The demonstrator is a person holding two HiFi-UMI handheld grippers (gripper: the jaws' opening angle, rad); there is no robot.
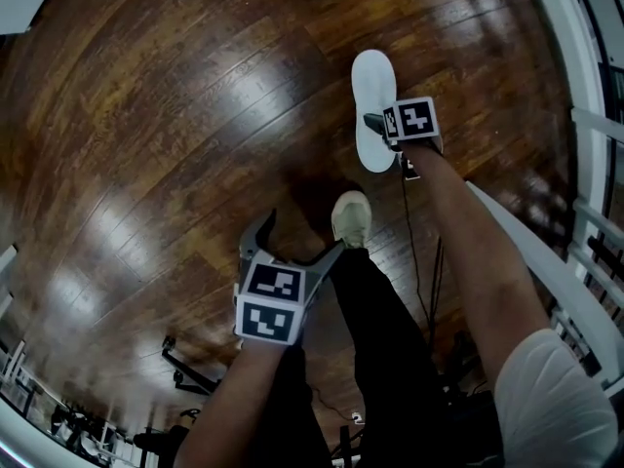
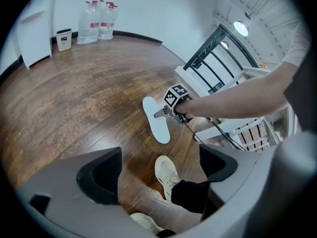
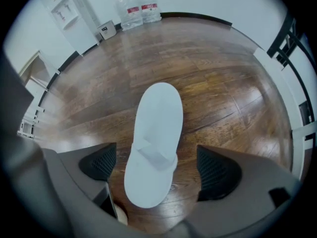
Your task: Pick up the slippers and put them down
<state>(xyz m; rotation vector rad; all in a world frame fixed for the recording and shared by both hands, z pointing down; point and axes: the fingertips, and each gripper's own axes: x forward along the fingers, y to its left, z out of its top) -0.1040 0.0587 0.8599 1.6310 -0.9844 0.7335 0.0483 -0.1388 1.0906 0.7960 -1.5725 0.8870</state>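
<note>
One white slipper (image 1: 371, 86) lies flat on the dark wooden floor, sole side down, with its band towards me. My right gripper (image 1: 382, 136) points straight down over its near end. In the right gripper view the slipper (image 3: 157, 118) sits between the two dark pads (image 3: 218, 172), which stand apart from it on both sides, so the right gripper (image 3: 156, 168) is open. My left gripper (image 1: 298, 238) hangs open lower left with nothing in it. In the left gripper view the slipper (image 2: 155, 124) lies beyond my left gripper (image 2: 158, 170), under the right gripper (image 2: 163, 112).
The person's pale shoe (image 1: 351, 218) stands on the floor between the two grippers. A white railing (image 1: 585, 154) runs along the right. Water bottles (image 3: 138, 6), a white cabinet (image 3: 64, 9) and a small box (image 2: 63, 38) stand by the far wall. A thin cable (image 1: 414, 247) trails over the floor.
</note>
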